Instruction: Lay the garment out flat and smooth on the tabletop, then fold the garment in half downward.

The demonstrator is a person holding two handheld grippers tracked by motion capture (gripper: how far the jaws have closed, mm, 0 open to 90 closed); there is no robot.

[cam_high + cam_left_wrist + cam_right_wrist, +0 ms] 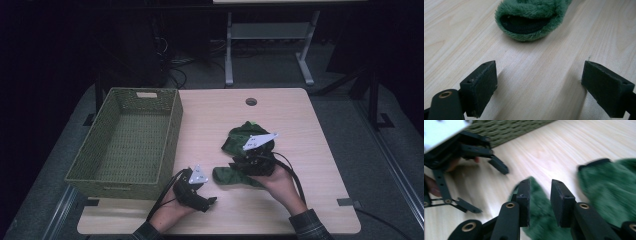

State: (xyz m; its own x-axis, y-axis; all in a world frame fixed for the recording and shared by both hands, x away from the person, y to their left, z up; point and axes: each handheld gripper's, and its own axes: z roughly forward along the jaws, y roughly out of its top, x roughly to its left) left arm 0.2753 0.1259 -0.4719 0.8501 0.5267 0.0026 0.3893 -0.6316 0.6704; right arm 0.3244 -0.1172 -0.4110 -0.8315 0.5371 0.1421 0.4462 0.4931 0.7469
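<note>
Counter edges: I see the pale wood counter (pixel 300 130) with its near edge just below both hands and its right edge well clear of the right gripper.
Basket: a woven green basket (pixel 172 135) takes the counter's left side, overhanging the left edge; its right wall stands near the left gripper.
Open room: bare wood lies across the far half around a round cable hole (pixel 251 101), and over the right strip and near-right corner.
Left gripper: my left gripper (pixel 210 201) sits low near the front edge, just right of the basket's near corner; its fingers (pixel 480 85) are spread wide, released, with bare wood between them.
Right gripper: my right gripper (pixel 540 202) is over the slippers at centre; its fingers (pixel 560 202) stand a narrow gap apart, and I cannot tell whether they grasp the fleece.
Slippers: two dark green fluffy slippers (pixel 240 137) lie mid-counter, one nearer (pixel 529 20) showing a dark opening toward the left gripper, apart from it.
Look: thick plush pile, black inner lining; the right gripper view is blurred.
</note>
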